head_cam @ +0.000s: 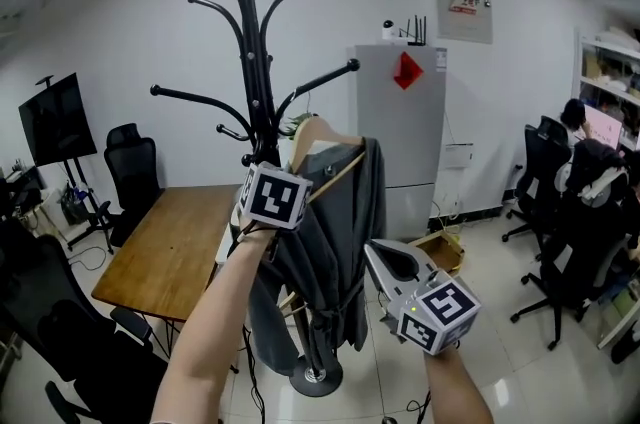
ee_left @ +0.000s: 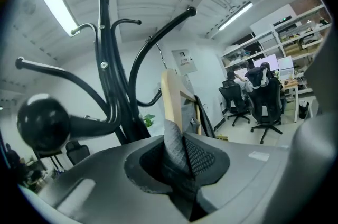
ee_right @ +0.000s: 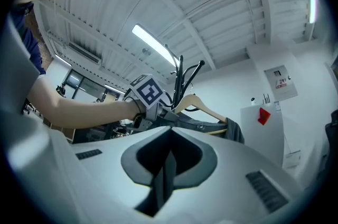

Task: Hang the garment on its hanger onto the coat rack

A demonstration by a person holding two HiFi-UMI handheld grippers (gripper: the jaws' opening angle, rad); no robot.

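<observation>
- Our left gripper point(ee_left: 178, 147) is squeezed shut on a fold of the grey garment point(head_cam: 335, 242), so its jaws stand only a little apart.
- The garment hangs on the wooden hanger point(head_cam: 312, 138), right beside the black coat rack point(head_cam: 258, 62).
- From our left gripper, the hanger goes up and away from us. Its long bar slants up toward the right in the head view.
- The thin hook point(ee_left: 158, 56) is at the top of the hanger, above our left gripper. It is right at one curved rack arm point(head_cam: 322, 80).
- We cannot tell if the hook sits on that arm or only hangs next to it.
- We think the next move depends on this: the hook must go over the arm and then come down onto it.
- Our left hand is the nearer one, since it has the garment.
- Our right gripper point(ee_right: 168, 162) is closed with nothing in it. It waits lower down, to the right, near the garment but not touching it.
</observation>
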